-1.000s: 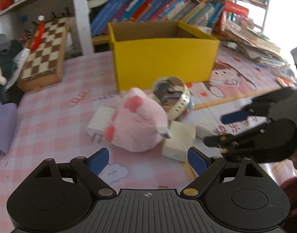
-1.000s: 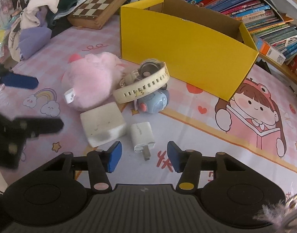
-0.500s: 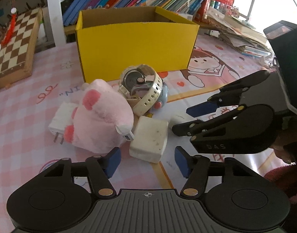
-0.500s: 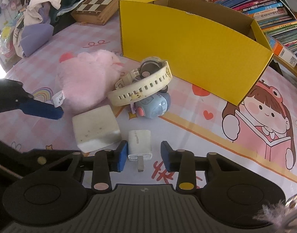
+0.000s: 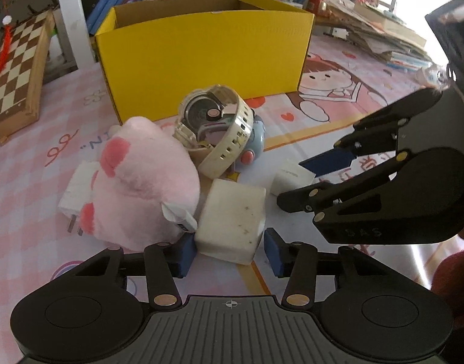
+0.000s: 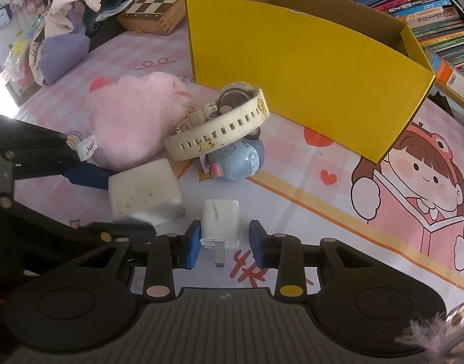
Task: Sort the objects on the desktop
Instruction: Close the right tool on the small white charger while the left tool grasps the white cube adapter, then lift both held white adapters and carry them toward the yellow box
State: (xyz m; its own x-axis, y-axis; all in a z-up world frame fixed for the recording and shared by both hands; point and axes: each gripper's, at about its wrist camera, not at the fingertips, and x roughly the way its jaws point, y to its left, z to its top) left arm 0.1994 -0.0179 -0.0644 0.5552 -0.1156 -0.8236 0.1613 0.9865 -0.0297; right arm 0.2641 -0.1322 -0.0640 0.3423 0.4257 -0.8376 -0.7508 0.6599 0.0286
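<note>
While a second ago both tools hung back from the clutter, the left gripper (image 5: 228, 250) now straddles the big white block (image 5: 232, 220), lower centre, jaws apart. The right gripper (image 6: 224, 244) likewise brackets the small charger (image 6: 220, 224), unclamped; both pickups for the yellow box (image 6: 307, 72) look imminent.

Bright daylight, blown-out corners, fisheye warping

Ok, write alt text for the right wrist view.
The open right gripper straddles a small white charger lying on a pink cartoon tablecloth. Beyond lie a white block, pink plush, cream watch and yellow box.
</note>
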